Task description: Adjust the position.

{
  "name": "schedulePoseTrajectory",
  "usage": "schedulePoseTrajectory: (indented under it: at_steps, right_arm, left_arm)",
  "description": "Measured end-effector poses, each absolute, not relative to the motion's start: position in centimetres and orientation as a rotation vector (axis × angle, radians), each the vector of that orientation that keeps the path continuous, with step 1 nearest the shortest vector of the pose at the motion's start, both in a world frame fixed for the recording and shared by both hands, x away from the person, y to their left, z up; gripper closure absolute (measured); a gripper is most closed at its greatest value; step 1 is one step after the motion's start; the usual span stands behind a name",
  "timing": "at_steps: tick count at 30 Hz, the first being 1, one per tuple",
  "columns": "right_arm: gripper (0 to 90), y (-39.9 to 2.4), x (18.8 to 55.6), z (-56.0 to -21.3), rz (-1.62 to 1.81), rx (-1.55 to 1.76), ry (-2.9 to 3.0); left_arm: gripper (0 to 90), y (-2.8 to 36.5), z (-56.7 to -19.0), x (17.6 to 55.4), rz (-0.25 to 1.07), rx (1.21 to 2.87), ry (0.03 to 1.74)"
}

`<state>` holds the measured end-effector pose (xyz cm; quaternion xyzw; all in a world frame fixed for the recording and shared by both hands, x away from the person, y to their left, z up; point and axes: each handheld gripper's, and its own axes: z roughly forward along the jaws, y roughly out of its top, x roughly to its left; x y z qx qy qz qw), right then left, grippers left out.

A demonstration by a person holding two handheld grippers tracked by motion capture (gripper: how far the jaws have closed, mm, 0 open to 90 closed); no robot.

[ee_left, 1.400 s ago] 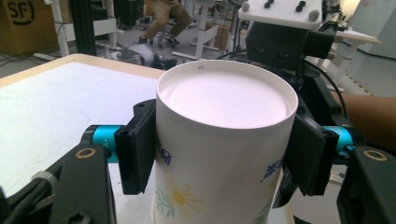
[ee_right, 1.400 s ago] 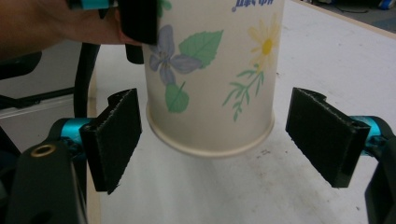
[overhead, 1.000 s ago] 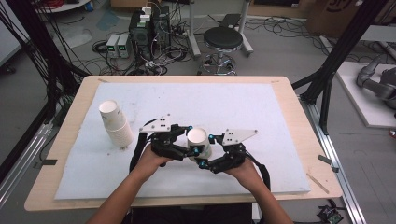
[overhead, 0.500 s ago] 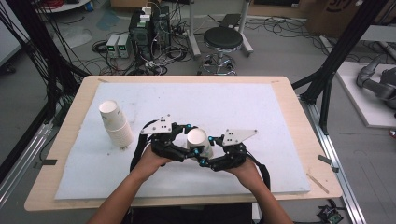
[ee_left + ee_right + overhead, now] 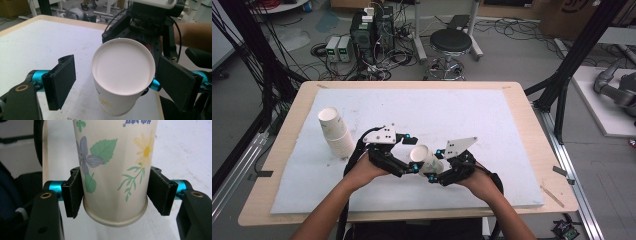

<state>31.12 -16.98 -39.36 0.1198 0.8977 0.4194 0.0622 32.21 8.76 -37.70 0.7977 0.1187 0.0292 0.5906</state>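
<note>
A flower-printed paper cup (image 5: 427, 160) hangs on its side above the white mat, between the two grippers. My right gripper (image 5: 434, 164) is shut on it, and in the right gripper view both pads (image 5: 73, 192) press the cup (image 5: 115, 170) just above its base. The cup's open mouth (image 5: 122, 66) faces my left gripper (image 5: 117, 77), whose jaws have just been opening. They now stand apart on either side of the rim without pressing it. In the high view the left gripper (image 5: 411, 154) sits at the cup's mouth end.
A stack of white paper cups (image 5: 336, 131) lies tilted on the left of the white mat (image 5: 492, 115). The mat covers a wooden table (image 5: 532, 120). A stool (image 5: 451, 42) and electronics boxes stand on the floor beyond the far edge.
The left jaws have spread away from the cup while the right jaws have closed onto it. Both hands stay where they were.
</note>
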Motion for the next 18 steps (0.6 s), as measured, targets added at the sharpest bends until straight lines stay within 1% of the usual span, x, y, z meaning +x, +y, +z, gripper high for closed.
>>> schedulePoseTrajectory:
  at_steps: [4, 11, 12, 18]
  right_arm:
    - [35.0, -16.7, 31.4, -38.6, 1.190, 0.314, 2.766]
    - [34.9, -16.1, 31.7, -37.4, 1.076, 0.254, 2.813]
    - [34.8, -15.9, 31.7, -37.1, 1.011, 0.227, 2.818]
    - [34.6, -15.0, 31.6, -36.4, 0.874, 0.172, 2.847]
  left_arm:
    - [16.8, 8.7, -37.6, 32.1, 0.059, 1.912, 0.248]
    - [17.0, 8.7, -37.4, 32.0, 0.053, 1.943, 0.230]
    - [17.1, 8.7, -37.4, 32.1, 0.053, 1.947, 0.227]
    - [17.6, 8.6, -37.4, 32.1, 0.062, 1.976, 0.224]
